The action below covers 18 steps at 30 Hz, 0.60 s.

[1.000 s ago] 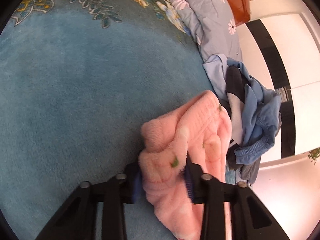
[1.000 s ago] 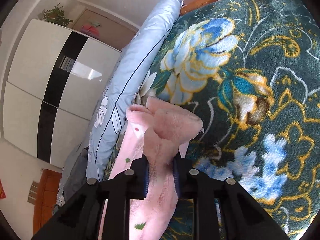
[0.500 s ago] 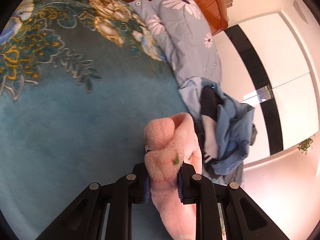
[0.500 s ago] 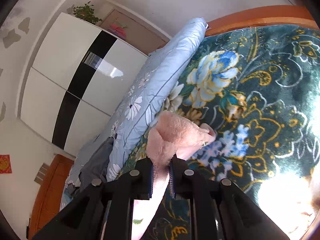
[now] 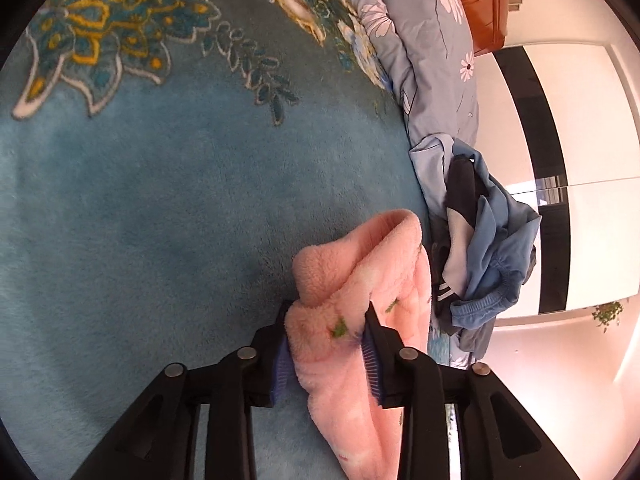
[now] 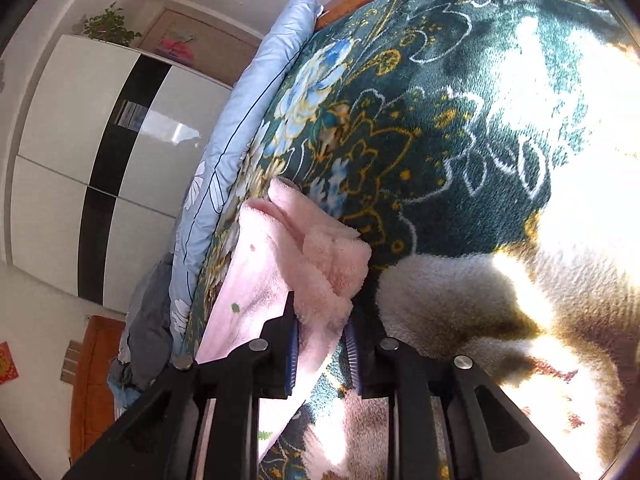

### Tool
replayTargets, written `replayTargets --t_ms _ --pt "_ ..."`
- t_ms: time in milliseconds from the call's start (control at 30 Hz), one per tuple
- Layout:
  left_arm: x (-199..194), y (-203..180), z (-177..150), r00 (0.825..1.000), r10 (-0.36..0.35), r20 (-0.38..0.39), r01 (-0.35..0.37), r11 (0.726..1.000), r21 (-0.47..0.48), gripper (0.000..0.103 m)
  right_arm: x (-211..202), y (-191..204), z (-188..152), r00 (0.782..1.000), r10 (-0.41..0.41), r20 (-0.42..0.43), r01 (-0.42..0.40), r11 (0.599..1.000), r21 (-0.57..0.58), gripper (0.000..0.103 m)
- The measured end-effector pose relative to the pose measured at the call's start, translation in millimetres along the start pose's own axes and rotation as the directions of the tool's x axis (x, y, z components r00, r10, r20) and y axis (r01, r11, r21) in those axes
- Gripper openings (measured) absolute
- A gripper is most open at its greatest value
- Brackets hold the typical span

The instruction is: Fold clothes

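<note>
Fluffy pink fleece garment [image 5: 352, 320], tiny green specks, bunched up on the bed's teal floral blanket [image 5: 160, 200]. Left hand-held gripper [image 5: 326, 322] pinches one end, right hand-held gripper [image 6: 322, 320] the other. Blue clothes pile [image 5: 488, 256] lies beyond.

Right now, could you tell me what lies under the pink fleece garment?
The pink fleece garment, gripped by both tools, hangs over the floral plush blanket. Whatever lies directly beneath its folds is hidden.
</note>
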<state>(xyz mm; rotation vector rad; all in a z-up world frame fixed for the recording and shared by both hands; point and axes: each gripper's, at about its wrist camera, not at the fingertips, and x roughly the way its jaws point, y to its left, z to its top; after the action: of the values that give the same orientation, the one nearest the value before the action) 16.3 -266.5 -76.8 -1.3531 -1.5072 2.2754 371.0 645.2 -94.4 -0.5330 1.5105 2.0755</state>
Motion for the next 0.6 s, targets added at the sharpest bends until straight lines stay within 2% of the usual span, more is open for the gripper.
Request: replayTargets --t_ms 67,133,200,267,333,367,433,533,600 --pt "-16 2 4 0.998 0.04 0.052 -0.04 0.999 0.011 0.057 -12 4 4 0.999 -0.022 0.028 0.022 0.999 -0.025 0.024" --pt "-32 4 8 0.994 0.06 0.097 -0.061 0.998 0.013 0.058 -27 6 10 0.994 -0.065 0.084 0.069 0.997 -0.043 0.025" --pt "-44 -6 6 0.985 0.108 0.137 -0.116 0.992 0.049 0.058 -40 11 19 0.989 -0.071 0.126 0.082 0.994 -0.077 0.025" --pt "-46 -28 -7 0.982 0.115 0.151 -0.136 0.982 0.135 0.058 -40 22 31 0.99 -0.059 0.128 0.075 0.99 -0.124 0.025" --pt "-42 -53 -27 0.985 0.102 0.142 -0.133 0.964 0.231 0.058 -25 39 39 0.996 -0.022 0.084 0.036 0.984 -0.174 0.026" --pt "-37 -68 -40 0.988 0.089 0.125 -0.121 0.951 0.285 0.06 -18 48 43 0.998 -0.004 0.06 0.016 0.98 -0.199 0.032" --pt "-19 -94 -74 0.994 0.087 0.067 -0.106 0.911 0.398 0.06 3 56 46 0.999 -0.047 0.025 0.051 0.968 -0.245 0.037" --pt "7 -130 -126 0.994 0.103 -0.024 -0.072 0.824 0.562 0.06 34 67 49 0.993 -0.118 -0.024 0.105 0.944 -0.314 0.04" --pt "18 -148 -151 0.991 0.119 -0.066 -0.052 0.774 0.631 0.06 55 74 52 0.985 -0.167 -0.053 0.137 0.922 -0.361 0.04"
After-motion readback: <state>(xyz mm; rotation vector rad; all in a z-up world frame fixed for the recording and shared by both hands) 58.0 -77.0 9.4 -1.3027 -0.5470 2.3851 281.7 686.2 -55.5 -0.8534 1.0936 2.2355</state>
